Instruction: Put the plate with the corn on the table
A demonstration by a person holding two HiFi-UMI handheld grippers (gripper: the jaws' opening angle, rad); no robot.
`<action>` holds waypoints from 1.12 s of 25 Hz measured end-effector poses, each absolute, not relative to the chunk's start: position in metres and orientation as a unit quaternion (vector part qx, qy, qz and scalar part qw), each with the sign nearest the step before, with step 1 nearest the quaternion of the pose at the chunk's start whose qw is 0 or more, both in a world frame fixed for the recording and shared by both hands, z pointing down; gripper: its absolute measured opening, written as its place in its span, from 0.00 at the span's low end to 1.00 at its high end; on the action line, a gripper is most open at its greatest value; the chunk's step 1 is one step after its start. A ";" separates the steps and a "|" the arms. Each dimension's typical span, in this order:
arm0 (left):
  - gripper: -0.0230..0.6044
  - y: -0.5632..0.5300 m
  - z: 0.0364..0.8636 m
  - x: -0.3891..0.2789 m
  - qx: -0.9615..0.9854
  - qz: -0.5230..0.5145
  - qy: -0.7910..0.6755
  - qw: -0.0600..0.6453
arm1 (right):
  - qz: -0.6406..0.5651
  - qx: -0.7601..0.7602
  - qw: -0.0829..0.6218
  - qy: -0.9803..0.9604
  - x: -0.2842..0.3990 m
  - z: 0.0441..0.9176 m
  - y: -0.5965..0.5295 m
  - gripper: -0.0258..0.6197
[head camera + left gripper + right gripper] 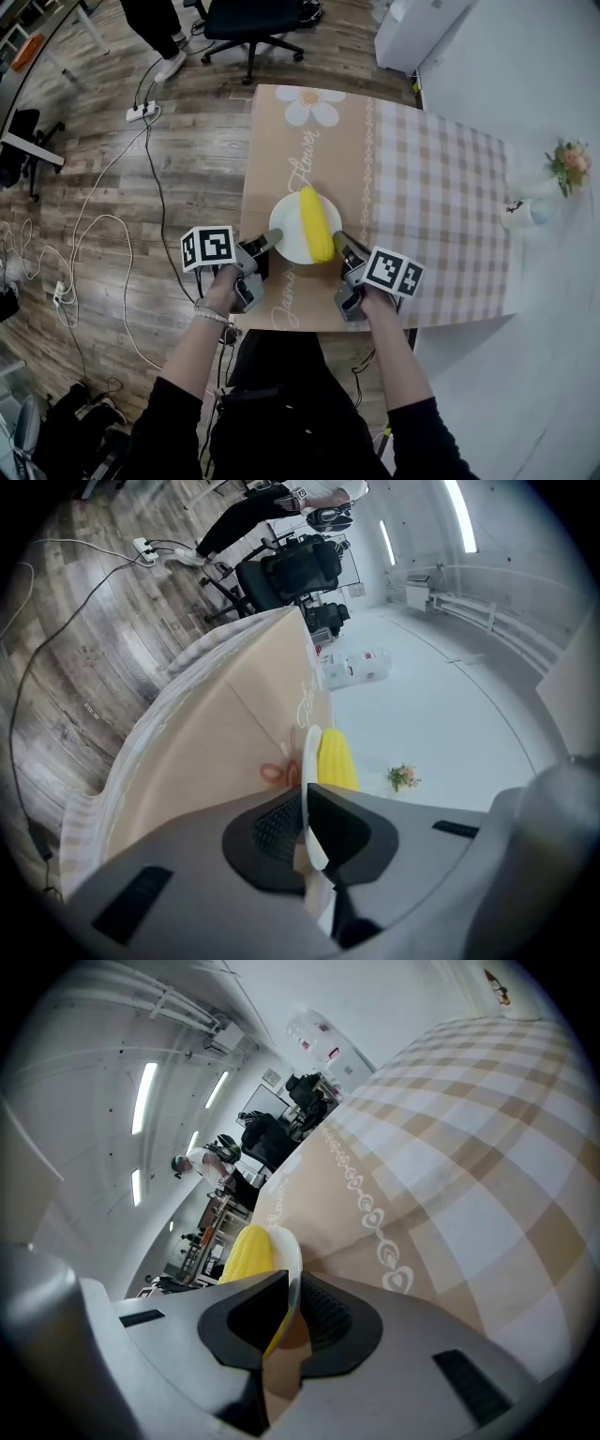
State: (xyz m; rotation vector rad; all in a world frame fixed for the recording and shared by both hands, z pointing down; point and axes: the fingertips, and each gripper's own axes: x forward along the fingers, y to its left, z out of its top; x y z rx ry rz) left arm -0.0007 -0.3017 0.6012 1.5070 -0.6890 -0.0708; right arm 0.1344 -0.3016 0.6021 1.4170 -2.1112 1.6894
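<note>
The left gripper [274, 238] and right gripper [340, 242] clamp opposite rims of the plate [286, 228] holding corn [316, 223].

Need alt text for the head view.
Left tongs and right tongs clamp opposite edges of a white plate holding a corn cob, near the front of a beige checked tablecloth; wood floor beyond.

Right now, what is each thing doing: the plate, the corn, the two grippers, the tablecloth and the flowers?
plate, gripped at both rims, over the tablecloth; touching it or not, cannot tell
corn, lying whole on the plate
left hand-held gripper, shut on the plate's rim
right hand-held gripper, shut on the opposite rim
tablecloth, spread flat
flowers, standing in a white vase
</note>
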 end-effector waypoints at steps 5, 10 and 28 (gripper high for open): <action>0.07 -0.303 0.608 0.002 0.663 -0.017 -0.318 0.677 | 0.559 0.468 0.050 -0.683 0.137 0.607 -0.303 0.14; 0.08 -0.304 0.612 0.002 0.657 -0.002 -0.328 0.679 | 0.566 0.473 0.063 -0.672 0.137 0.611 -0.304 0.14; 0.09 -0.303 0.619 0.001 0.655 0.067 -0.354 0.664 | 0.571 0.482 0.098 -0.657 0.137 0.620 -0.304 0.15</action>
